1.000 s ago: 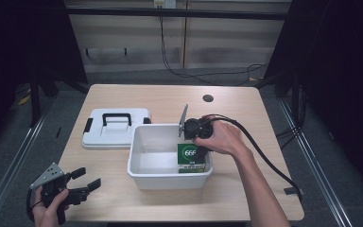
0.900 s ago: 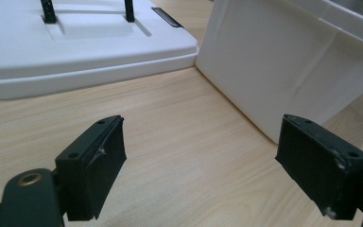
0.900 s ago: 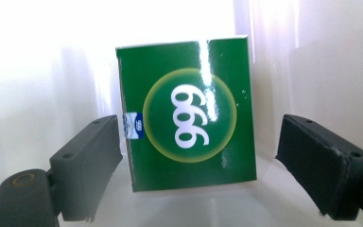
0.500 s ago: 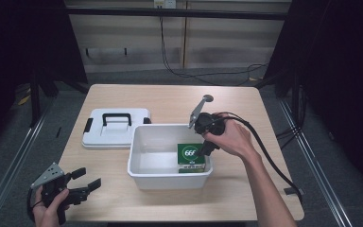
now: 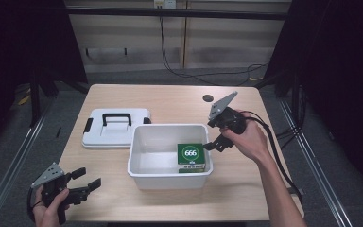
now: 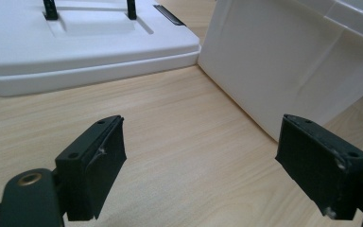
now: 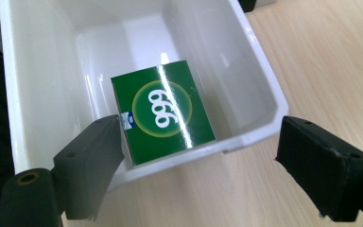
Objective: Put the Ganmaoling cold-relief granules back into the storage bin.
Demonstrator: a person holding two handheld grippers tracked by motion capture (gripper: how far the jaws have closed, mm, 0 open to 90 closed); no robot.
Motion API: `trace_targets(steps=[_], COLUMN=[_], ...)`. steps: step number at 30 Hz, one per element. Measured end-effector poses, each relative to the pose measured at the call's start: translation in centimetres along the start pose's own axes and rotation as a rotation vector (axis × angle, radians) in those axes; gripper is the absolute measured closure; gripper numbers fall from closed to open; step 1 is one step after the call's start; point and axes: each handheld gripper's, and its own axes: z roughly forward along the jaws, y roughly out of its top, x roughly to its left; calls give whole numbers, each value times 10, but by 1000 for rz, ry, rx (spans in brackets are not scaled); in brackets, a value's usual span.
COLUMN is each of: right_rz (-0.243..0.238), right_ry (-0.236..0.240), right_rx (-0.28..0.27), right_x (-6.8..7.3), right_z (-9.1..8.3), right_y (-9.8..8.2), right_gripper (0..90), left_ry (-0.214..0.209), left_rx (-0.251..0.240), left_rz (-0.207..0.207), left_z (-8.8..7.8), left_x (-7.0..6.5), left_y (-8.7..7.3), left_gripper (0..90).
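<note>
A white plastic bin (image 5: 170, 181) stands mid-table. Inside it, at the right end, lies a green box marked 666 (image 5: 191, 153). My right gripper (image 5: 211, 136) hovers just outside the bin's right rim, open, nothing between its jaws. The right gripper view looks past the open gripper (image 7: 198, 165) down at the green box (image 7: 163, 111) and the bin rim (image 7: 264, 85). My left gripper (image 5: 87, 178) is held low at the table's front left corner, open and empty. Over its open gripper (image 6: 201, 156), the left gripper view faces the bin's wall (image 6: 283, 61).
The bin's white lid (image 5: 116, 127) with a black handle lies flat to the left of the bin, touching its corner; the lid (image 6: 75, 47) also appears in the left gripper view. A round cable hole (image 5: 208, 98) sits at the table's back right. A cable trails off the right edge.
My right gripper has drawn back up and to the right, out of the bin, leaving the green box inside. The left gripper has not moved.
</note>
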Motion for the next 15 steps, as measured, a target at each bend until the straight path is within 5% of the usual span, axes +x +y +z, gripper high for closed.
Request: trace_targets(steps=[10,15], right_rz=[89,143], right_ry=[-79,-55], right_rx=[-117,-143], right_x=[6,10], right_z=[-21,-27], right_y=[-37,-59], right_gripper=[147,169], left_ry=[5,5], left_rx=[1,0], left_rz=[3,-4], left_z=[-1,-1], left_x=[0,0], left_y=[0,0], left_gripper=[159,159])
